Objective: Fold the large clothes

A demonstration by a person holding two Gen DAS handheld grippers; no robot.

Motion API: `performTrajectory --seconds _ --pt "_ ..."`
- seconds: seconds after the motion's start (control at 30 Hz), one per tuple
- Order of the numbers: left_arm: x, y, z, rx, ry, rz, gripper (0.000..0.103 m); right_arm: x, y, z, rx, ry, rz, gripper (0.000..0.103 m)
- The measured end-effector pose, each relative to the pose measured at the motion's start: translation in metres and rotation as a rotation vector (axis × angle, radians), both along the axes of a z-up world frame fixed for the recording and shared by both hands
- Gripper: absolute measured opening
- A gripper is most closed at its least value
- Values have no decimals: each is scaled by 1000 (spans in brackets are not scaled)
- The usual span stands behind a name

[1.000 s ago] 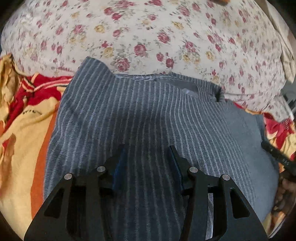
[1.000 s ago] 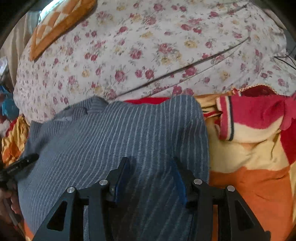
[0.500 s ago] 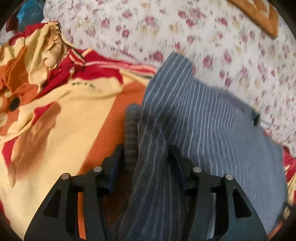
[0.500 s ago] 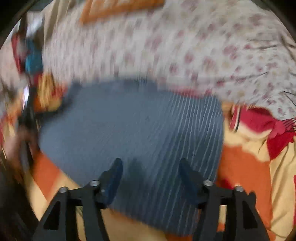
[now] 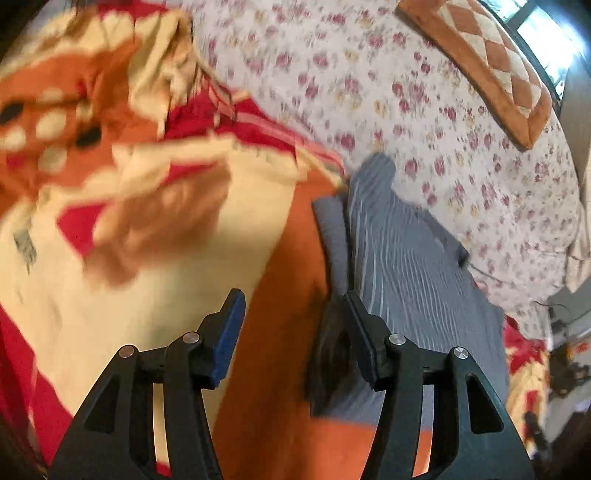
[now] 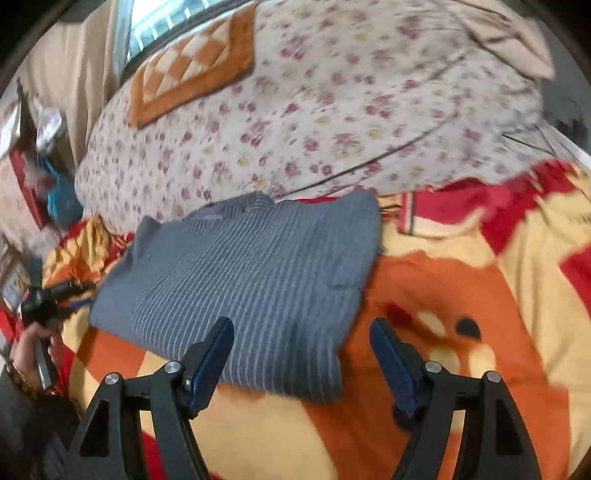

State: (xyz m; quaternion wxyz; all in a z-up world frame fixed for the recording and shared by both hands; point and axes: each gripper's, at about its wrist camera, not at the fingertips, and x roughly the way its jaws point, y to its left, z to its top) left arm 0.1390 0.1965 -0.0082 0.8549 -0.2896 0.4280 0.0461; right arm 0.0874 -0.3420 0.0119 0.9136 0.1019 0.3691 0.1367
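Bedspread (image 6: 461,280) of orange and red carries the folded striped shirt (image 6: 251,273), ahead of my right hand-held gripper (image 6: 301,354) and right of my left hand-held gripper (image 5: 291,332), both spread and empty. Soft, light, likely floppy; I'd pinch a thick folded edge.

Daylit from a window (image 6: 155,26), motion-blurred (fisheye-warped, dark corners).

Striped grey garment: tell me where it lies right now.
In the right wrist view the striped grey garment lies folded on the orange and yellow blanket, left of centre, its far edge against the floral bedding, just ahead of the open right gripper.
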Motion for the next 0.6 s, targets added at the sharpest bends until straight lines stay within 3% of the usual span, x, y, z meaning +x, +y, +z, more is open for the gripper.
performTrajectory --seconds 0.1,0.2,0.27,0.37,0.5,0.6 --pt "-10 -11 -10 -31 33 -74 54 -17 -2 -17 36 24 -1 75" --pt "-15 -27 -8 62 25 -122 54 -19 2 -42 72 115 -2 75" --pt "-17 -29 -9 61 23 -125 54 -20 -1 -51 111 137 -5 74" --pt "-22 -26 -7 10 -3 -124 54 -9 -10 -63 258 160 -19 74" --pt "-32 -29 6 -3 -98 -145 54 10 -24 -76 470 148 -70 74" --pt "-25 -26 3 -51 -88 -148 54 27 -21 -79 522 123 -69 70"
